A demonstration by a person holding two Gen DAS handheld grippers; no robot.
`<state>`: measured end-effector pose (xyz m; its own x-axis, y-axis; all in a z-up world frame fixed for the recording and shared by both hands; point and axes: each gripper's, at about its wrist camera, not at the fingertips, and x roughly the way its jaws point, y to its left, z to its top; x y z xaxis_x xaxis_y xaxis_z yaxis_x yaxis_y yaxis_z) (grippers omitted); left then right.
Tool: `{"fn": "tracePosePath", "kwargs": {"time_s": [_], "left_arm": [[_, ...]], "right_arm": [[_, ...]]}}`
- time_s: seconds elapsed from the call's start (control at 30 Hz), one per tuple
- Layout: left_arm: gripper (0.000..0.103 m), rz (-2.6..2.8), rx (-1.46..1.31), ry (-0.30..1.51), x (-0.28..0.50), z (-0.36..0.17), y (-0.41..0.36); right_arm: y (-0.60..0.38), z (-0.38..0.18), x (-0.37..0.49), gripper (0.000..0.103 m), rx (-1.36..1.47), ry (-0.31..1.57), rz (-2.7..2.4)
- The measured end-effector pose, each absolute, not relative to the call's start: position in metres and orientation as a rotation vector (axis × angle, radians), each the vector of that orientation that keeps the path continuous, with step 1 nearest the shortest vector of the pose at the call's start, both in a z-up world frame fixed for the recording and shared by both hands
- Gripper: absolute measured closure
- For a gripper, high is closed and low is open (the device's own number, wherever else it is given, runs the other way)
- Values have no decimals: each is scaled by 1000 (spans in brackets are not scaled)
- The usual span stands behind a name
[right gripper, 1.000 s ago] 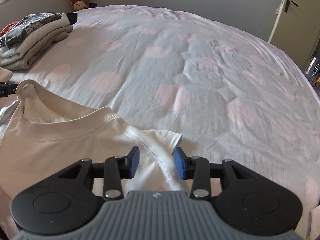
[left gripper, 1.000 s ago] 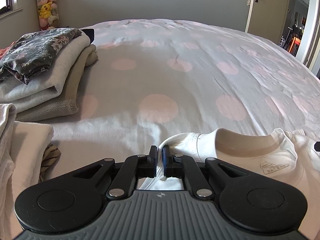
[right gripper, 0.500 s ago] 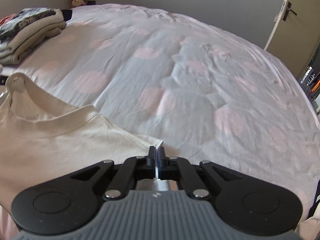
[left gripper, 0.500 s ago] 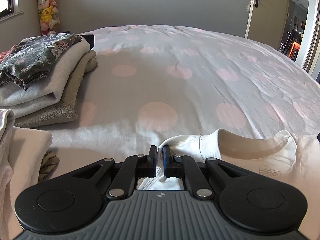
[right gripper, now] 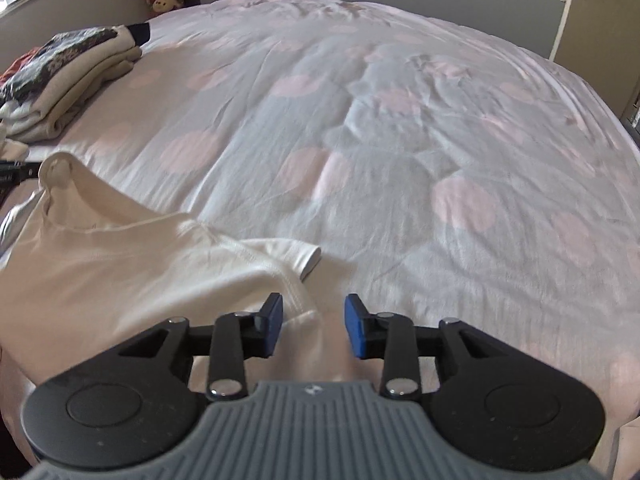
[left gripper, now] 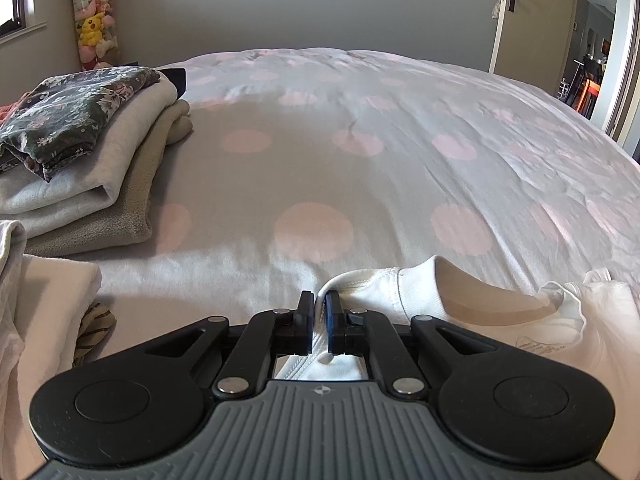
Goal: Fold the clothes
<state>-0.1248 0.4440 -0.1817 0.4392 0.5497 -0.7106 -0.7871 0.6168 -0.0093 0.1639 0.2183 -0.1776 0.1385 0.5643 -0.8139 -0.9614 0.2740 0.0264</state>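
Note:
A white T-shirt point(left gripper: 376, 292) lies on the bed with its neckline facing away from me. My left gripper point(left gripper: 319, 300) is shut on the shirt's shoulder fabric beside the collar. In the right wrist view the same T-shirt point(right gripper: 140, 264) spreads to the left, its short sleeve point(right gripper: 292, 252) lying flat ahead. My right gripper point(right gripper: 314, 306) hovers at the sleeve's lower edge with its jaws opening. Fabric lies below the gap, and the blue pads point(right gripper: 274, 320) do not press on it. The left gripper's tip point(right gripper: 16, 172) shows at the far left edge.
The bed cover point(left gripper: 320, 160) is white with pink dots. A stack of folded clothes point(left gripper: 80, 176) sits at the left, also seen as the stack point(right gripper: 60, 80). More cream garments point(left gripper: 40, 300) lie at the near left. A door point(left gripper: 520, 20) stands at the back right.
My right gripper shut at the sleeve's edge half a second ago and has since opened, shifting sideways; the sleeve now lies flat further ahead. The left gripper kept its hold and place.

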Motion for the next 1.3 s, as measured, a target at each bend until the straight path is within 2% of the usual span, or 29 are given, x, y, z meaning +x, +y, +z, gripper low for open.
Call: {"fn": "tracePosePath", "kwargs": {"time_s": [0.03,0.1,0.13,0.17,0.23,0.53,0.6,0.67,0.8,0.87,0.9,1.1,1.2,1.23,1.3], "left_arm": [[99,854,-366,732,-125,-182,444],[99,854,-368,733,-124,-182,444],[99,854,-368,733,-124,-182,444],[99,854,-367,732,-125,-182,444],[99,854,-366,730,-125,-182,443],[99,832,-345,721,-122,-181,441],[99,834,-346,721,-122,-181,441],[99,838,-354,722,-123,-182,442],[99,841,-365,726,-123,-183,444],[99,840,-367,731,-122,-184,445],[99,840,-365,733,-122,-184,445],[99,843,-372,737,-125,-186,446],[99,842,-373,743,-123,-188,447],[99,842,-373,744,-122,-188,447],[99,841,-372,745,-121,-190,447]], "right_arm": [[218,-184,165,61,-586,854,1200],[219,-197,167,64,-567,927,1207],[220,-202,166,78,-567,956,1210],[221,-204,161,97,-596,948,1208],[220,-201,156,100,-638,907,1199],[224,-180,198,101,-621,893,1065],[231,-187,199,98,-654,915,1057],[231,-190,201,82,-650,928,1039],[222,-171,193,78,-576,856,1130],[225,-163,185,64,-593,812,1198],[230,-162,180,63,-618,791,1223],[258,-185,164,63,-725,785,1311],[265,-202,158,66,-779,805,1323],[264,-204,158,70,-778,801,1320],[262,-206,160,86,-768,796,1306]]}}
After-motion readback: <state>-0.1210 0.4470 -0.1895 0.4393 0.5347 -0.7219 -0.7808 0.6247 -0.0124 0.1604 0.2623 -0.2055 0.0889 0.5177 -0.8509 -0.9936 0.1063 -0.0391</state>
